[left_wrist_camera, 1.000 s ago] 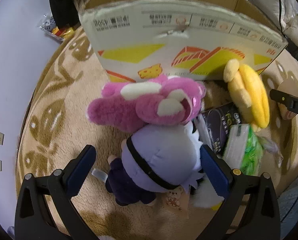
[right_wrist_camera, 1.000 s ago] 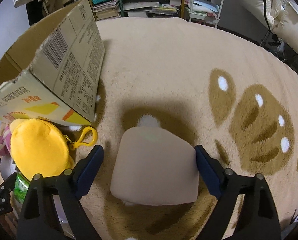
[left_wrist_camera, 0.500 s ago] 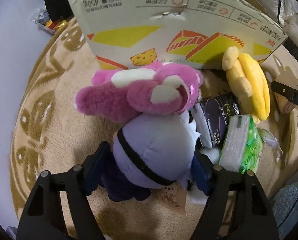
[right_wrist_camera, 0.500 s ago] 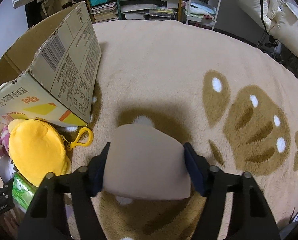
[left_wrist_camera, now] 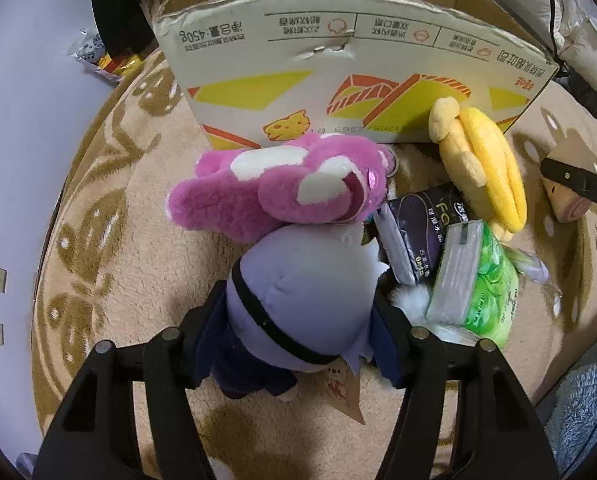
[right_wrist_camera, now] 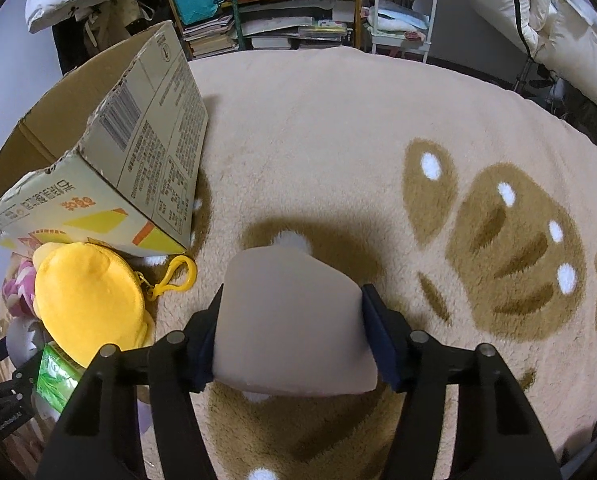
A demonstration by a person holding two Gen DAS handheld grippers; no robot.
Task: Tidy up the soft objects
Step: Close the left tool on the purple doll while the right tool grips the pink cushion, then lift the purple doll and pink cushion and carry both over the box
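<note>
My left gripper [left_wrist_camera: 298,324] is shut on a lavender plush doll [left_wrist_camera: 302,288] with a black band, low over the beige rug. A pink plush [left_wrist_camera: 282,188] lies just beyond it, touching its top. A yellow plush [left_wrist_camera: 482,164] lies right of that, by the open cardboard box [left_wrist_camera: 338,76]. My right gripper [right_wrist_camera: 294,328] is shut on a tan soft block [right_wrist_camera: 290,320], held just above the rug; the block also shows in the left wrist view [left_wrist_camera: 570,184]. The yellow plush [right_wrist_camera: 86,300] and box [right_wrist_camera: 110,168] sit to its left.
A dark tissue pack [left_wrist_camera: 422,232] and a green tissue pack [left_wrist_camera: 478,280] lie right of the lavender doll. Shelves and a white cart [right_wrist_camera: 398,4] stand past the rug's far edge. A white duvet [right_wrist_camera: 546,20] hangs at the right.
Both grippers closed from open: the left onto the lavender doll, the right onto the tan block. Both then rose a little with their loads.
</note>
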